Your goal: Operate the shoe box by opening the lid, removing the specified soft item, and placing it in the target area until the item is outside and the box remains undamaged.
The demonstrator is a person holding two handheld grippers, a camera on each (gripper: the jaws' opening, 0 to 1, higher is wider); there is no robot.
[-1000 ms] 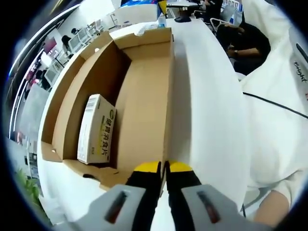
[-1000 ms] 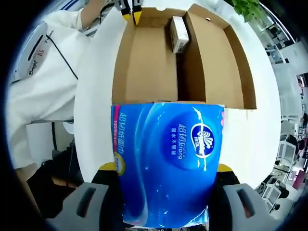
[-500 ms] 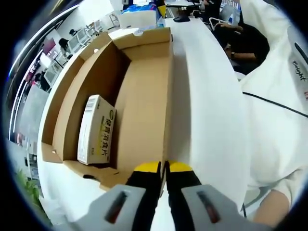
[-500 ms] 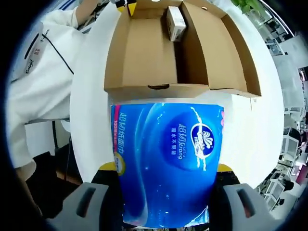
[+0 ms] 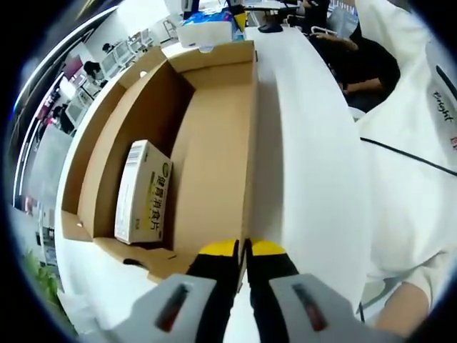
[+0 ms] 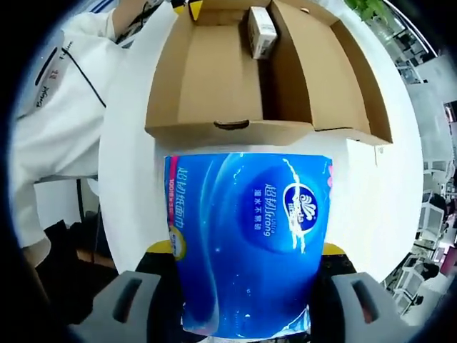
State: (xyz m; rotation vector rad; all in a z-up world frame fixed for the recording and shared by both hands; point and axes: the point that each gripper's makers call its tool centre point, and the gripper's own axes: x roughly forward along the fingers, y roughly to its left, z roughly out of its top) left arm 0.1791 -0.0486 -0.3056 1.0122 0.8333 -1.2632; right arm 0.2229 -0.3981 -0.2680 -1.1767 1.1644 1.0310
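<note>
The open cardboard shoe box (image 5: 214,143) lies on a white table, its lid folded flat beside the base. My left gripper (image 5: 243,251) is shut on the edge of the lid's near wall. A small white and yellow carton (image 5: 143,191) rests inside the base. In the right gripper view a blue soft tissue pack (image 6: 246,239) sits clamped between the jaws of my right gripper (image 6: 246,251), held over the table in front of the box (image 6: 264,71). The same carton (image 6: 261,31) lies in the box's far part. The tissue pack (image 5: 207,32) also peeks beyond the box's far end.
White table (image 5: 307,164) runs along the right of the box. A person in white clothing (image 5: 414,143) stands at the right; the sleeve (image 6: 57,93) is at the left of the right gripper view. Office desks and chairs lie in the background.
My right gripper has drawn the tissue pack back from over the box to the table in front of it. The left gripper stays clamped on the box wall.
</note>
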